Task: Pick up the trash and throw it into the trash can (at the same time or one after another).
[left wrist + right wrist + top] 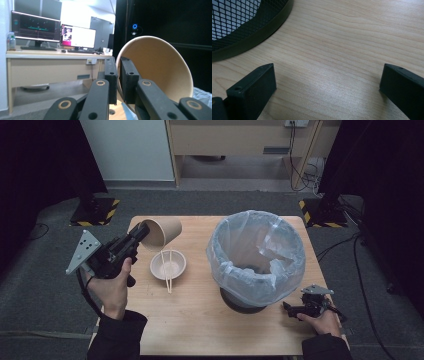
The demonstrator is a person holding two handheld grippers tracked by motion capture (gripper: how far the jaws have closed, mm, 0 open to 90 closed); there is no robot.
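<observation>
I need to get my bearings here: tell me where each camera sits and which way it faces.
High view: above the near table edge, looking forward and down; table, bin, both forearms and grippers show.
Left gripper view: rides the left gripper, facing level toward a desk; jaws pinch the paper cup.
Right gripper view: rides the right gripper, jaws wide, looking down.
Shared: the cup, high and left views.

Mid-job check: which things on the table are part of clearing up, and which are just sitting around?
In the job: paper cup clamped at its rim by the left claw; lined bin; bowl with chopsticks.
Lying about: right claw, open, resting on the table; monitors behind.
</observation>
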